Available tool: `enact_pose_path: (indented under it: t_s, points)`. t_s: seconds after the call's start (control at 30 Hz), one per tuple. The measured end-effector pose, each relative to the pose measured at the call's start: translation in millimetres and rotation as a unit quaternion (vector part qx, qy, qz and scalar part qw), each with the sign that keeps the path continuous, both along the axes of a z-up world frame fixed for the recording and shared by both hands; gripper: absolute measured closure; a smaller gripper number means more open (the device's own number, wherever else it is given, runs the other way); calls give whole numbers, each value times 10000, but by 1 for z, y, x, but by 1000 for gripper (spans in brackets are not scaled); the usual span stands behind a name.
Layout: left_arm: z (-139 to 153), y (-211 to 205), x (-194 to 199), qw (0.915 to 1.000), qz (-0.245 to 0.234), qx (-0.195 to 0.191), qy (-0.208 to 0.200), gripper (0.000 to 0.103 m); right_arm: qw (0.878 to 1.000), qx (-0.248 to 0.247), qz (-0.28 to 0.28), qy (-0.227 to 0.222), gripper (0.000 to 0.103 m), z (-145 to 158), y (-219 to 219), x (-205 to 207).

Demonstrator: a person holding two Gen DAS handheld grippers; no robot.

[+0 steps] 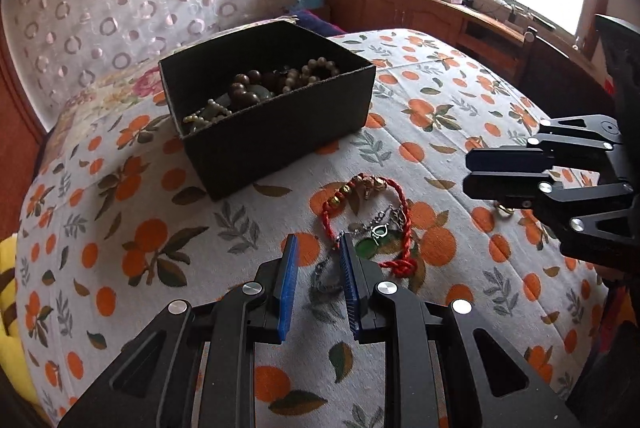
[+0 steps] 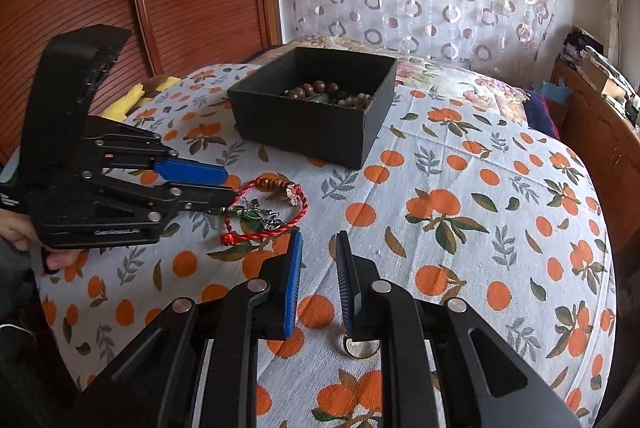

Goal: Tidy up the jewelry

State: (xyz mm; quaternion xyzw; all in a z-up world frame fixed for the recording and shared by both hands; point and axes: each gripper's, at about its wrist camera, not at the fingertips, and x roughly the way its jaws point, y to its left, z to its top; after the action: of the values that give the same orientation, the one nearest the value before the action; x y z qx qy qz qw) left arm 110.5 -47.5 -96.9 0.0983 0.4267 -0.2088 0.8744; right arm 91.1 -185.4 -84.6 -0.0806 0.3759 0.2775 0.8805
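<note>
A counter (image 1: 120, 212) draped in orange-print cloth carries an open black box (image 1: 276, 132) of bead strands. Just in front of the box lies a red cord bracelet (image 1: 368, 224), tangled with a green pendant (image 1: 366, 248). The left gripper (image 1: 320, 260), slightly spread and empty, hovers nearest it. The right gripper (image 2: 318, 256), likewise slightly parted and empty, hangs beside. Only its camera shows a gold ring (image 2: 360, 348) beneath.

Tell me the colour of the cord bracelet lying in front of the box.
Red twisted cord bracelet, clearest in the left wrist view.
</note>
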Motion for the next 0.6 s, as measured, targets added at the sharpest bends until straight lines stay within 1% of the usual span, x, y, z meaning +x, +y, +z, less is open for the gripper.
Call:
enact_pose_path:
  t_s: [0.07, 0.13, 0.23, 0.27, 0.33, 0.47, 0.53, 0.6]
  points:
    - [0, 0, 2, 10000, -6, 13, -16, 84, 10000, 31, 1, -2, 84, 1, -1, -1]
    - [-1, -1, 3, 10000, -49, -14, -12, 88, 10000, 32, 16, -2, 84, 1, -1, -2]
    - [-2, 0, 2, 9998, -161, -134, 20, 99, 10000, 15, 45, 6, 84, 0, 0, -3]
    - [-2, 0, 2, 9997, -175, -170, 35, 101, 10000, 18, 52, 13, 84, 0, 1, -3]
    - [-2, 0, 1, 9997, -182, -175, 33, 102, 10000, 18, 66, 15, 84, -1, 2, -3]
    - [-2, 7, 0, 9994, -107, -334, 78, 102, 10000, -4, 93, 29, 84, -3, 6, -4]
    - [2, 11, -3, 9992, -34, -386, -5, 102, 9999, -4, 96, 34, 84, -4, 6, -4]
    - [11, 16, -8, 9986, 60, -516, -127, 102, 9999, -15, 100, 40, 84, -4, 7, -3]
